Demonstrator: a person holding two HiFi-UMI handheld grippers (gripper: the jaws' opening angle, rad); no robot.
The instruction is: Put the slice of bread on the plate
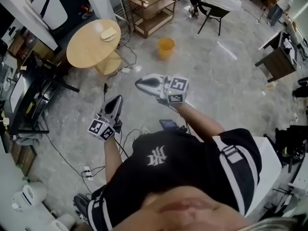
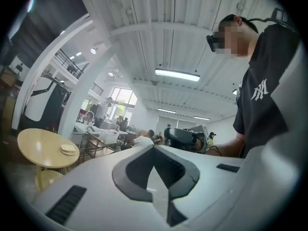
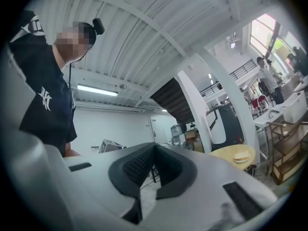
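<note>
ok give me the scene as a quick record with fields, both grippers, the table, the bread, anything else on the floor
left gripper: jaws together, nothing between them
right gripper: jaws together, empty
round table: pale wood, ahead of both grippers and well apart from them
slice of bread: on the table, lying on what looks like a white plate
orange bucket: on the floor, right of the table in the head view
contact: neither gripper touches the bread or the table
</note>
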